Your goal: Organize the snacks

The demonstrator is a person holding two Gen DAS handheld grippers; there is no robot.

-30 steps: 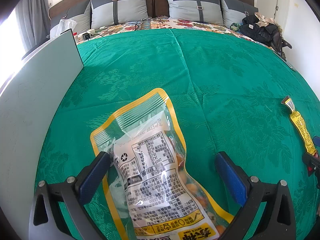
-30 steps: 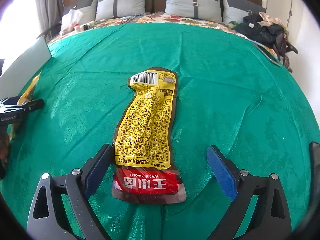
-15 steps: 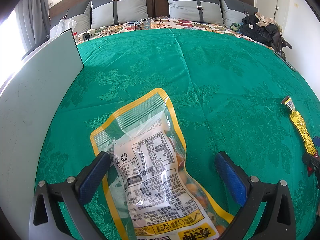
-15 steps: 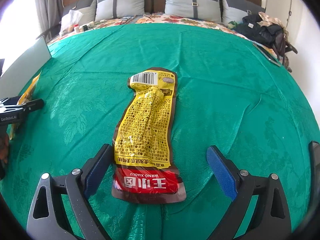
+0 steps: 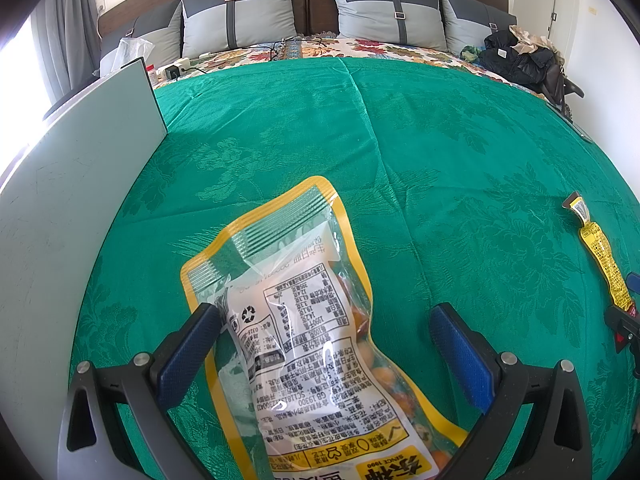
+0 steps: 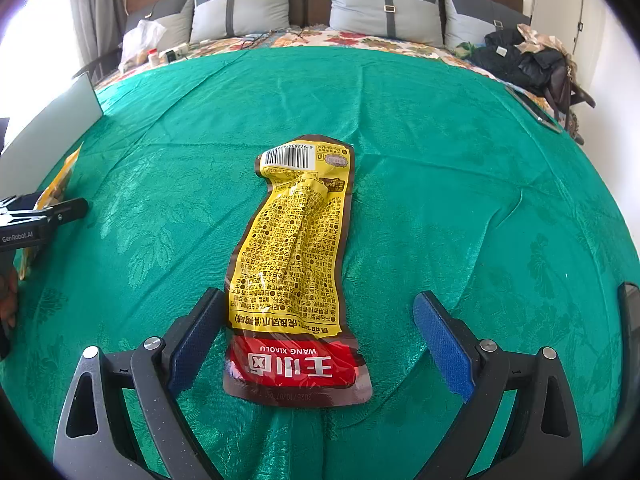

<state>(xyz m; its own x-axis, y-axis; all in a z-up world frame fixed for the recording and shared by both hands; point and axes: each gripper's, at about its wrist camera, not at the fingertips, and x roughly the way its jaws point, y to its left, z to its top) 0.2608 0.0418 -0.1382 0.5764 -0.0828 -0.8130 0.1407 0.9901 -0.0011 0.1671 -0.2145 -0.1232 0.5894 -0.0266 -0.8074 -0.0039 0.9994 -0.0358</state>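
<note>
Snacks lie on a wide green cloth (image 5: 440, 160) that covers most of a bed, with grey pillows (image 5: 240, 12) along the headboard beyond it and a pale flat board (image 5: 60, 220) standing at the cloth's left edge. The larger snack is a clear pouch with a yellow border (image 5: 304, 320), printed label up, lying flat on the cloth near the board; it sits between the fingers of the left gripper (image 5: 324, 328), whose blue pads are spread wide, the left pad touching or just beside the pouch's edge and the right pad well apart from it, nothing clamped. The smaller snack is a long yellow and red packet (image 6: 292, 264), barcode end away from the camera and red end nearest, lying near the middle of the cloth. The right gripper (image 6: 316, 328) straddles its red end with the fingers wide apart, the left pad just beside the packet, the right pad clear of it.
</note>
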